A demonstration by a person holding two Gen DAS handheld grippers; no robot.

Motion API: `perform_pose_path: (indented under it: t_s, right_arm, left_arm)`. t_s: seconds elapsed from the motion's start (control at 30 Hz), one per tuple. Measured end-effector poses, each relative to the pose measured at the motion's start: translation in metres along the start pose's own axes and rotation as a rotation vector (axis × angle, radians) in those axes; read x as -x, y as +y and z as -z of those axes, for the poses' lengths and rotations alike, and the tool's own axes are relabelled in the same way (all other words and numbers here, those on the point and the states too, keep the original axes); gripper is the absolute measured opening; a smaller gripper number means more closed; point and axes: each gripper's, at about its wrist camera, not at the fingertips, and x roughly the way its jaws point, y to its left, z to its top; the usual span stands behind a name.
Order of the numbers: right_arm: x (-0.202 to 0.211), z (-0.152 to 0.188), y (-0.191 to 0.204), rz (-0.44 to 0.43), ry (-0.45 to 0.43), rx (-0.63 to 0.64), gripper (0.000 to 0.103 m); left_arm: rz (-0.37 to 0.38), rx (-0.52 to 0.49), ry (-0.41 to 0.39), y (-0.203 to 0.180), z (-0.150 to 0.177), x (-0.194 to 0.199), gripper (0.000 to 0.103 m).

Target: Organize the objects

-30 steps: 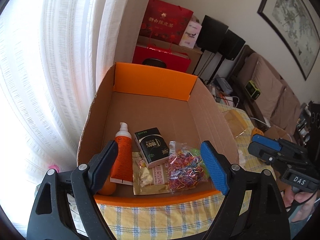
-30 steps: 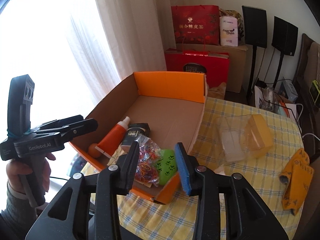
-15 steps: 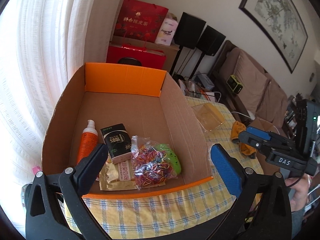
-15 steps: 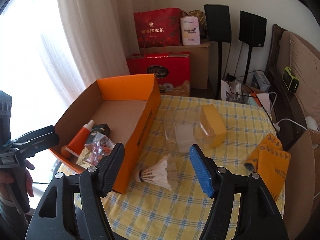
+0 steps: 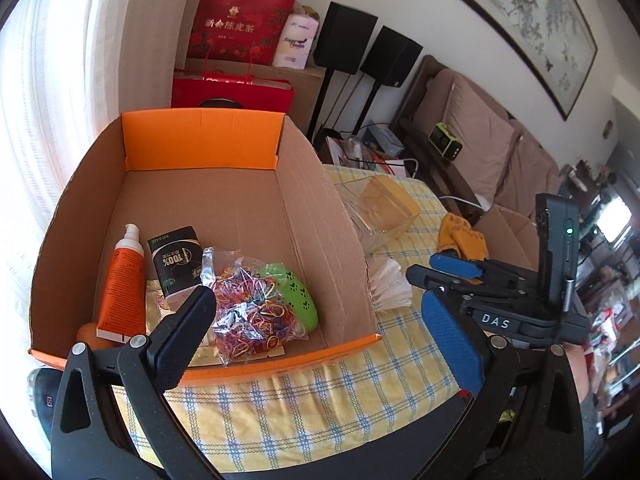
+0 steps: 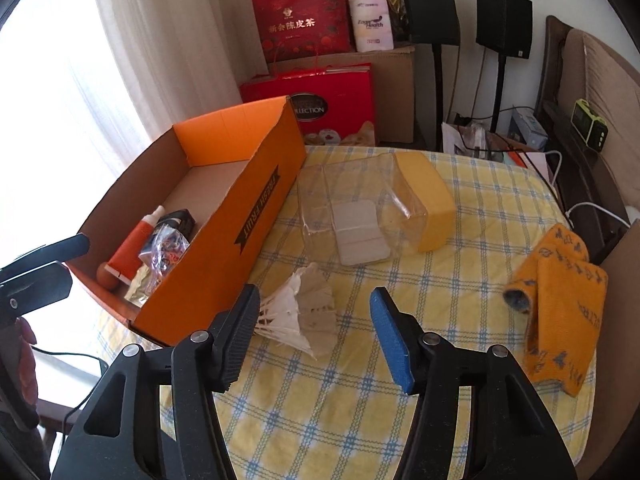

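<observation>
An orange cardboard box [image 5: 200,144] stands on the yellow checked tablecloth [image 6: 400,420]. It holds an orange pump bottle [image 5: 124,280], a black carton [image 5: 176,260], a bag of coloured rubber bands [image 5: 248,312], a green perforated piece [image 5: 296,300] and a gold packet. My left gripper [image 5: 320,336] hangs wide open at the box's near edge, nothing between its fingers. A white shuttlecock [image 6: 300,312] lies beside the box. My right gripper [image 6: 314,300] is just above it, jaws closing around it. The black finger [image 6: 240,332] is at the feathers and the blue pad stands apart.
A clear plastic container with a yellow lid [image 6: 360,216] lies on its side behind the shuttlecock. A folded orange cloth [image 6: 560,300] rests at the table's right edge. Red gift bags, speakers and a sofa stand beyond the table. A curtain hangs on the left.
My right gripper swung from over the box's corner to the right and down over the shuttlecock. My left gripper opened wider and drew back toward the box's near edge.
</observation>
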Motion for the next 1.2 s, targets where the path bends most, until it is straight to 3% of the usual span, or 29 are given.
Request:
perform_pose_path:
  t_s: [0.43, 0.5, 0.63, 0.93, 1.2]
  right_arm:
    - [-0.027, 0.006, 0.018, -0.088, 0.041, 0.05, 0.031]
    - [-0.029, 0.006, 0.018, -0.105, 0.047, 0.049, 0.02]
    - [-0.026, 0.007, 0.017, -0.094, 0.037, 0.064, 0.009]
    - [-0.011, 0.01, 0.013, -0.101, 0.027, 0.049, 0.004]
    - [0.011, 0.018, -0.013, -0.062, 0.031, -0.003, 0.004]
  left_arm:
    - [0.011, -0.005, 0.011, -0.005, 0.003, -0.004, 0.103]
    - [0.013, -0.007, 0.012, -0.006, 0.003, -0.004, 0.103]
    - [0.018, -0.004, 0.015, -0.008, 0.003, -0.005, 0.103]
    - [0.038, -0.019, 0.025, -0.015, 0.007, -0.007, 0.103]
    - [0.093, -0.123, 0.026, -0.046, 0.015, -0.006, 0.103]
